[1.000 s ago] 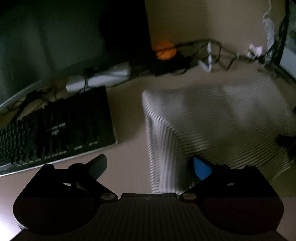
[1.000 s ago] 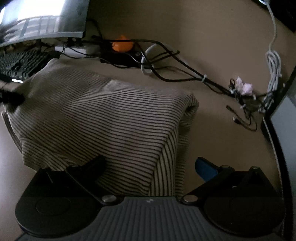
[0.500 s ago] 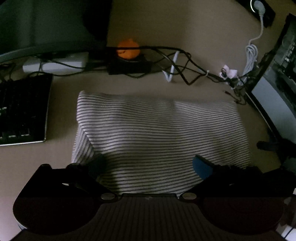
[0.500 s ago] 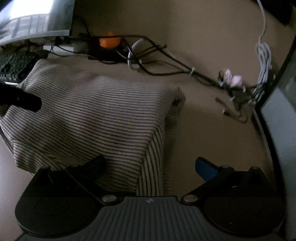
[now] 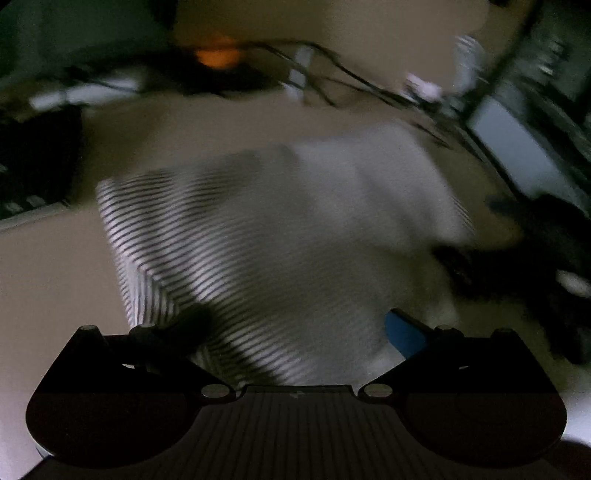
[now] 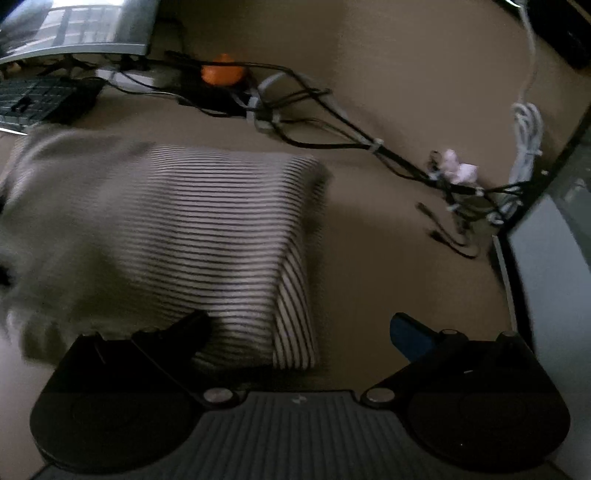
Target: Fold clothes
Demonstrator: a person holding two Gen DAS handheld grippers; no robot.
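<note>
A striped garment [image 5: 280, 229] lies folded into a thick rectangle on the beige desk; the left wrist view blurs it. My left gripper [image 5: 299, 325] hovers over its near edge, open, with nothing between the fingers. The right wrist view shows the same striped garment [image 6: 207, 236] from its right end. My right gripper [image 6: 301, 328] is open above the garment's near right corner, holding nothing. The dark shape at the right of the left wrist view is the right gripper [image 5: 535, 254], blurred.
A black keyboard [image 6: 33, 99] and a monitor [image 6: 77, 29] stand at the back left. An orange object [image 6: 221, 74] sits among tangled black cables [image 6: 332, 129] behind the garment. A white cable bundle [image 6: 526, 136] and a grey computer case [image 6: 554, 266] are at the right.
Both grippers moved while staying open. The left view swung right and then tilted, leaving the garment blurred. The right view drew back a little from the garment's right end.
</note>
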